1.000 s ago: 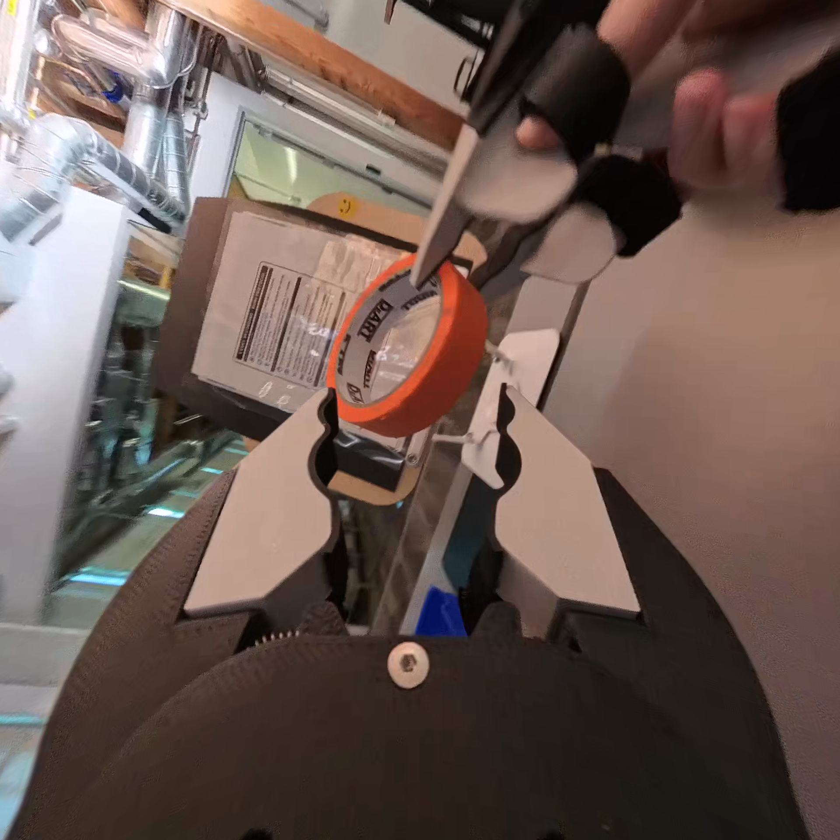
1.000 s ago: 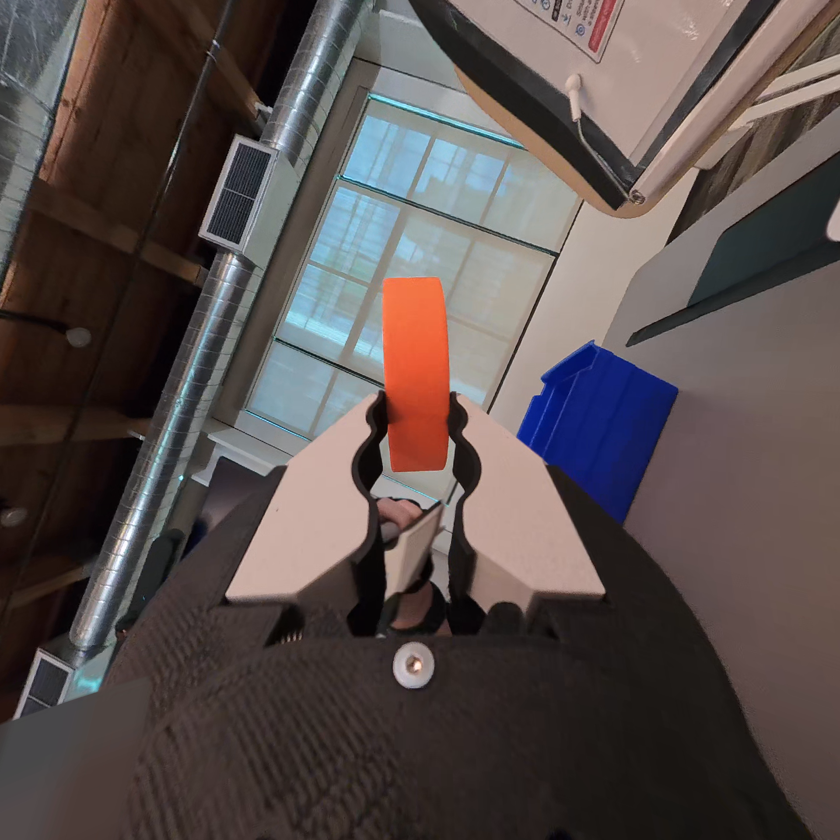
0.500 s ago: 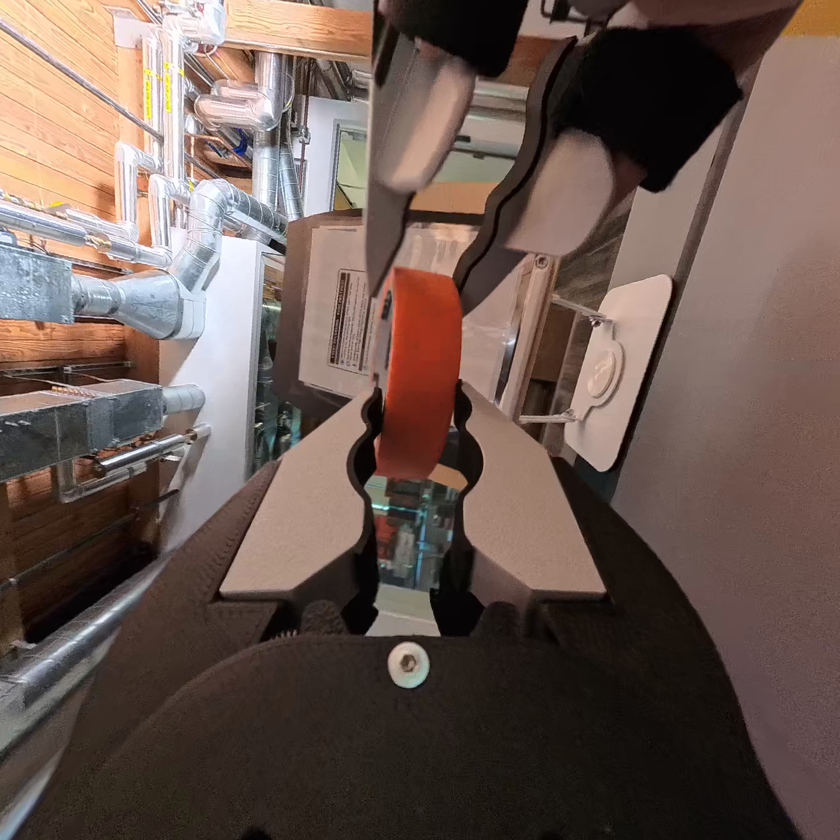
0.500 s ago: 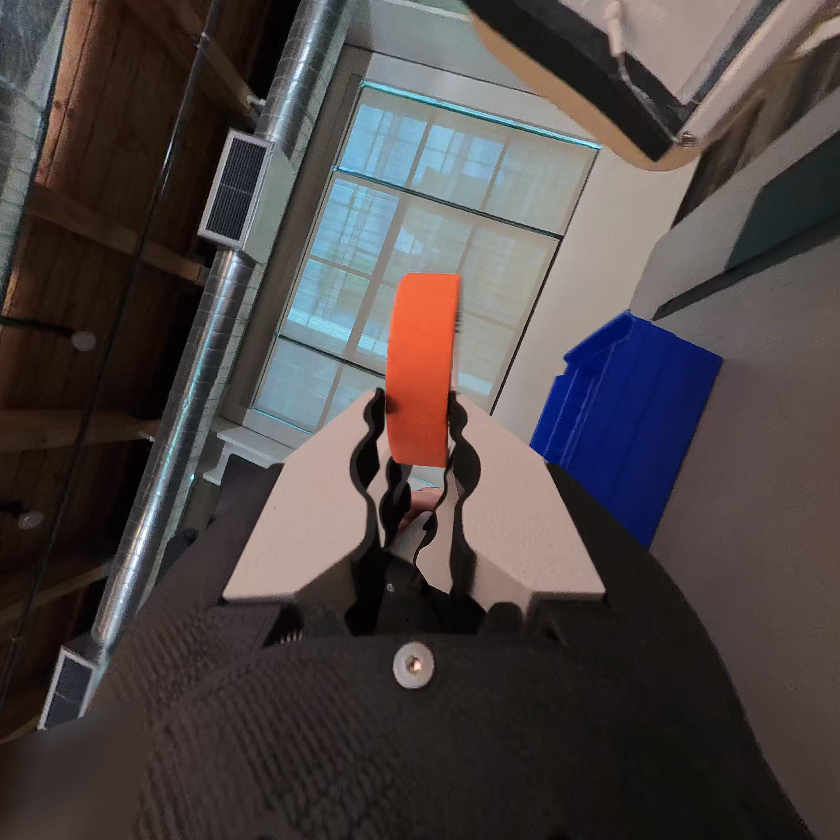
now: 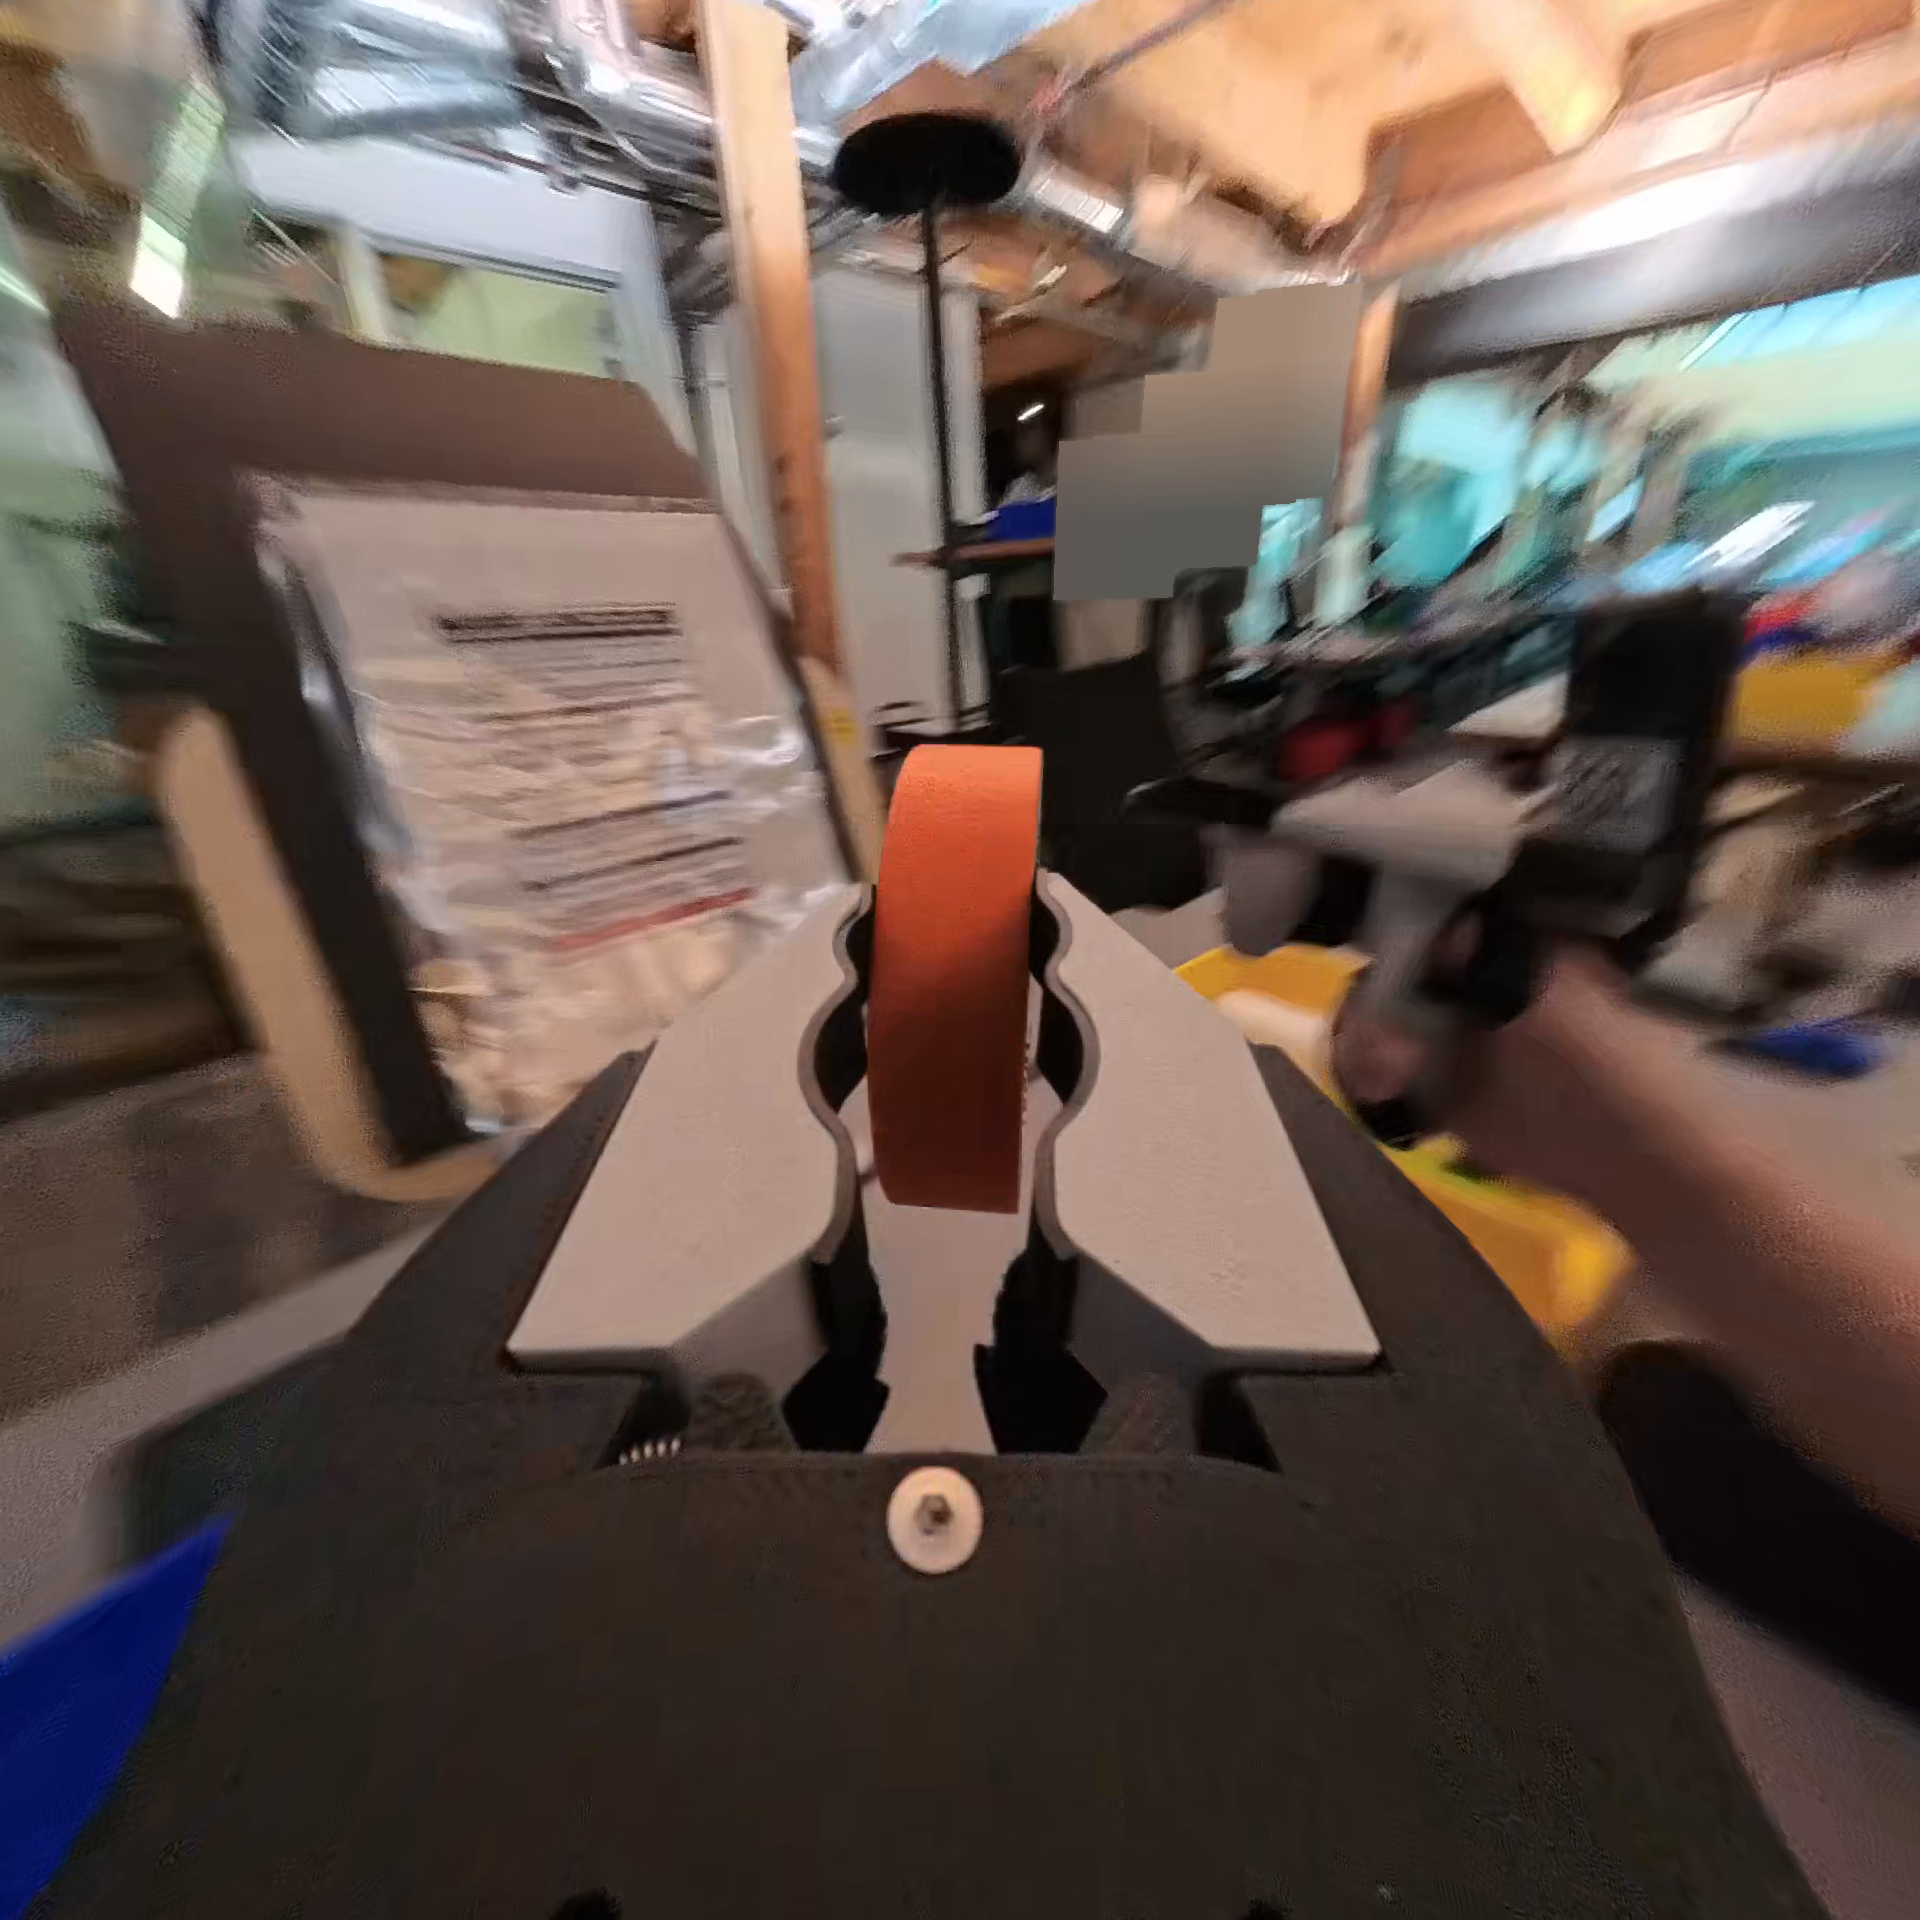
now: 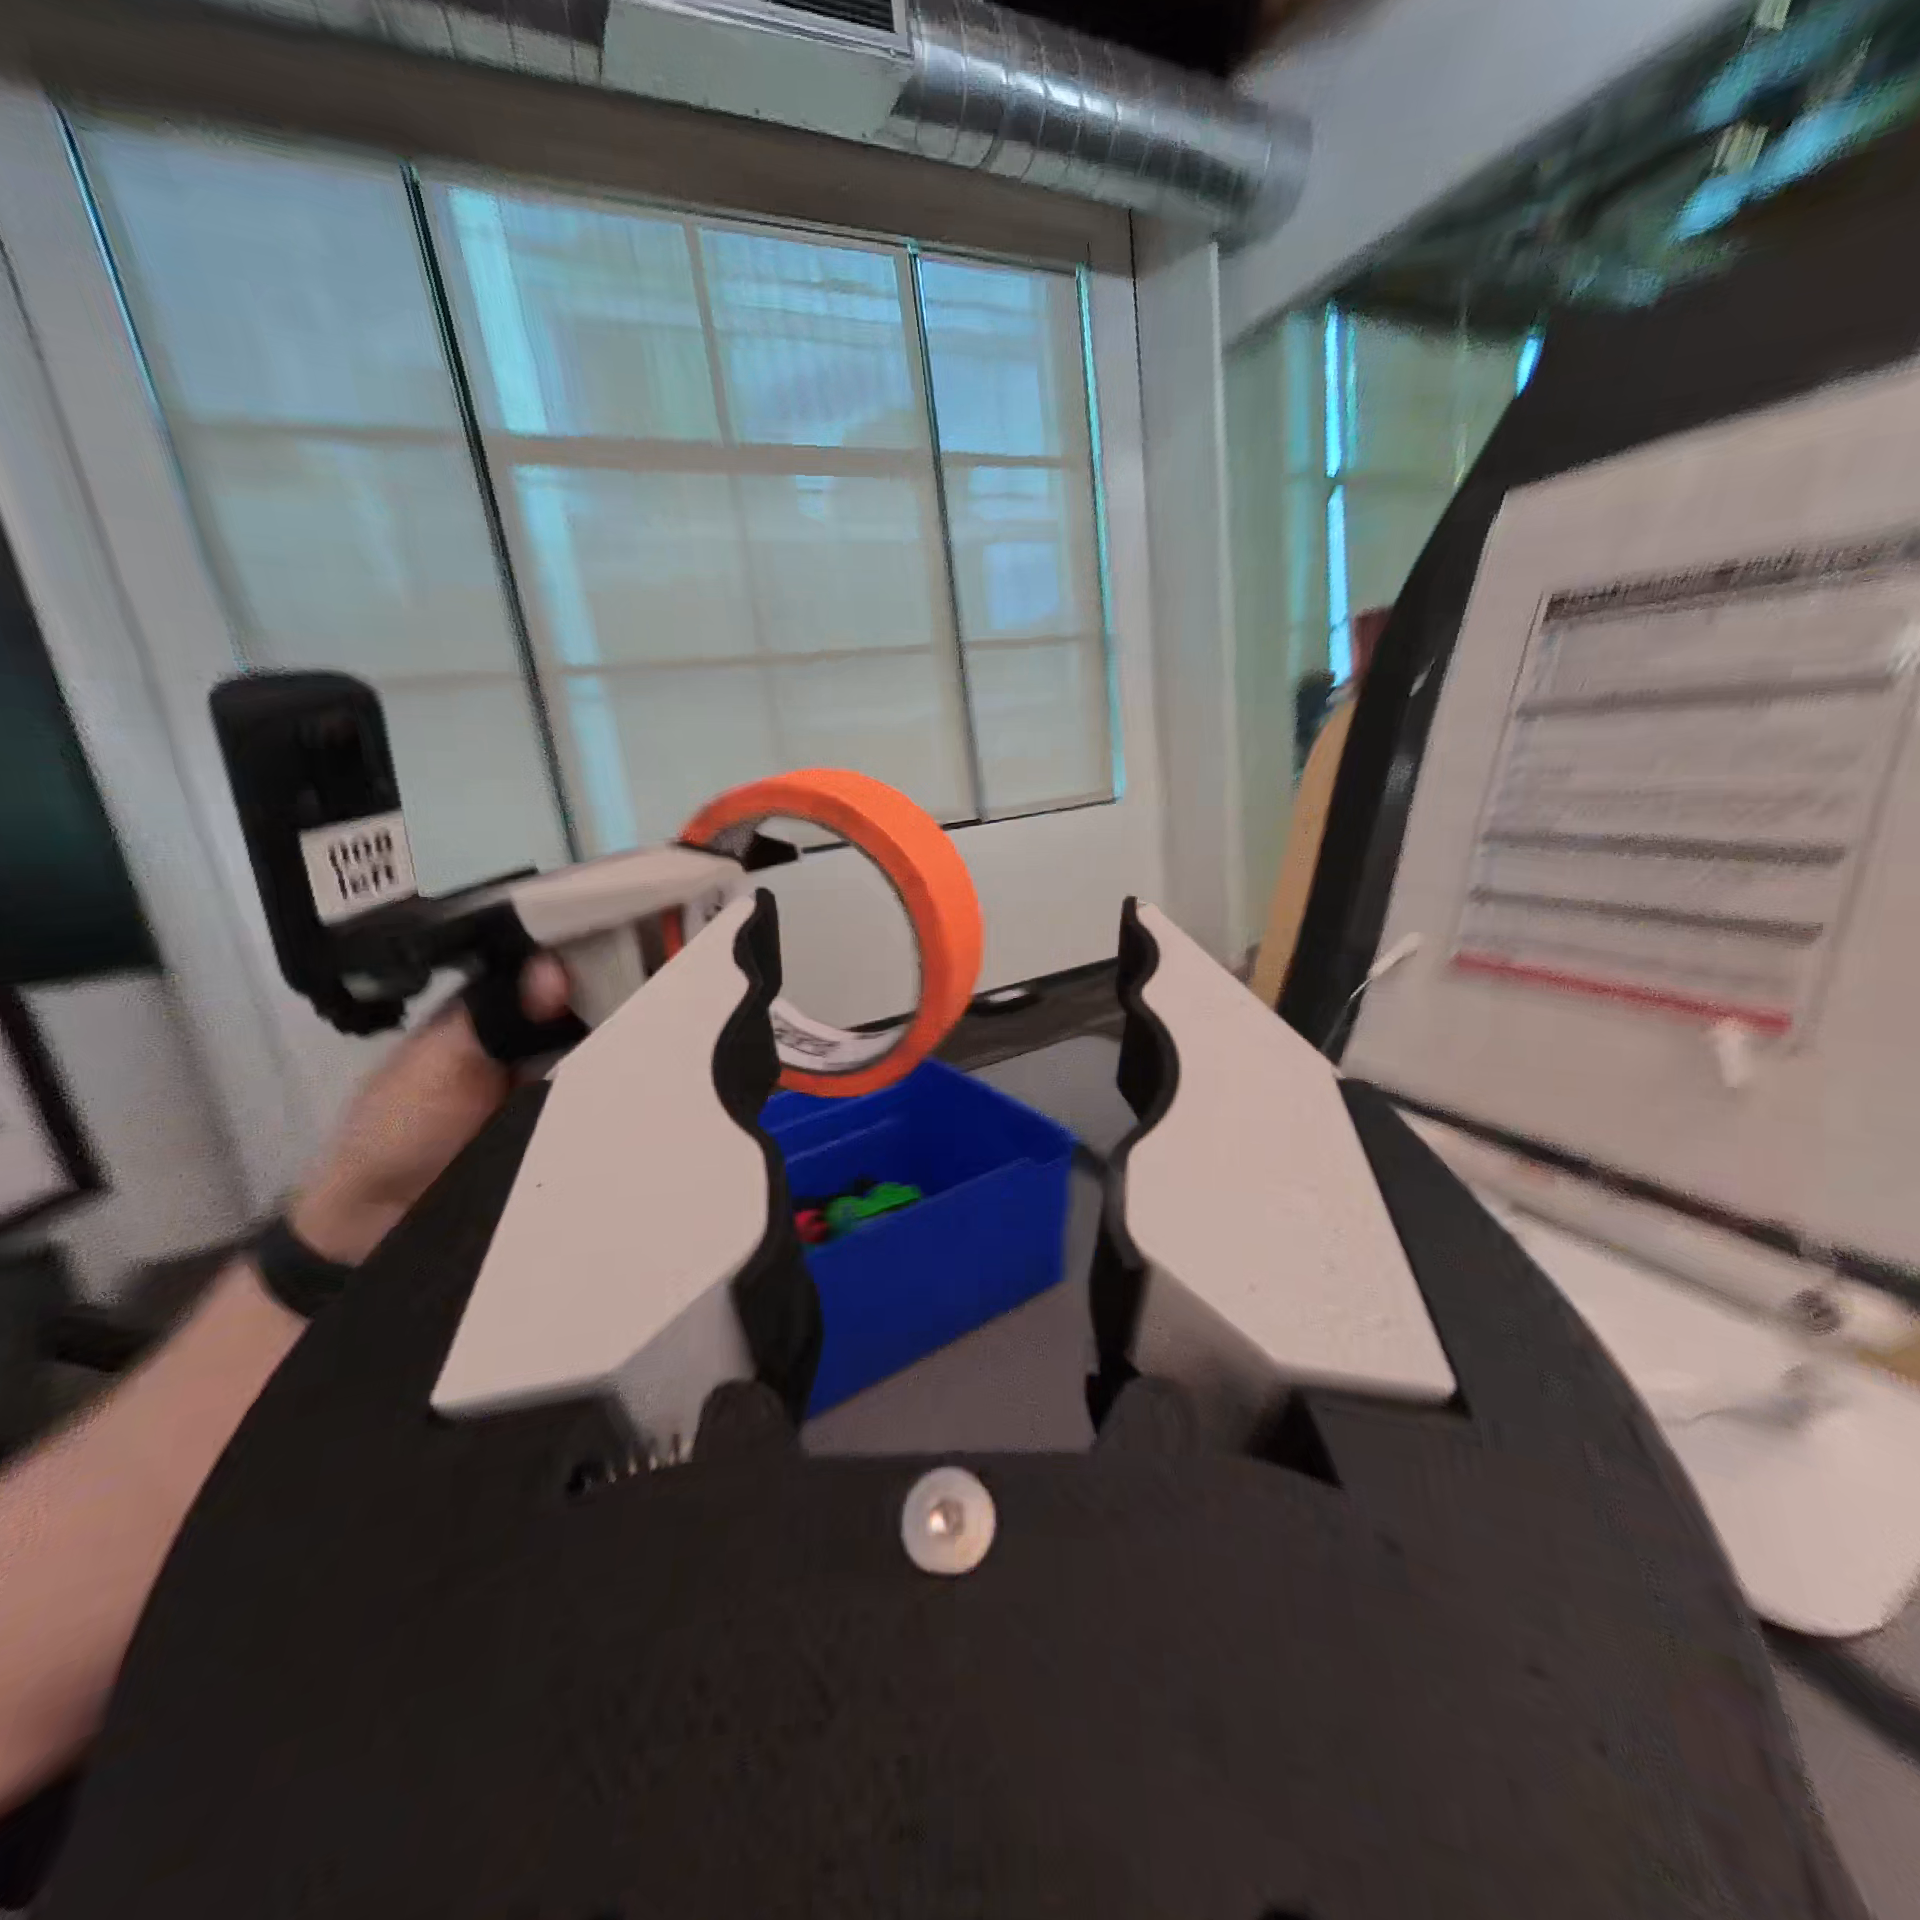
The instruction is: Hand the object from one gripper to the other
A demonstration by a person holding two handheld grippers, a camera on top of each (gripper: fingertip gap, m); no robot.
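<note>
The orange roll of tape (image 5: 956, 977) stands edge-on between my left gripper's fingers; my left gripper (image 5: 951, 914) is shut on it. In the right wrist view the same roll (image 6: 883, 914) hangs in the air, held by the left gripper (image 6: 727, 873) coming in from the left in a person's hand. My right gripper (image 6: 945, 925) is open and empty, its jaws wide apart, just in front of the roll and not touching it. In the left wrist view the right gripper (image 5: 1455, 831) shows blurred at the right, held by a hand.
A blue bin (image 6: 935, 1195) with small coloured items sits on the grey table (image 6: 966, 1392) below the roll. A yellow bin (image 5: 1507, 1226) lies at the right in the left wrist view. A board with a paper sheet (image 6: 1683, 831) stands at the right, and also in the left wrist view (image 5: 561, 769).
My right gripper has let go of the roll, opened and drawn back. My left gripper now holds the roll alone. Both views have swung round to upright.
</note>
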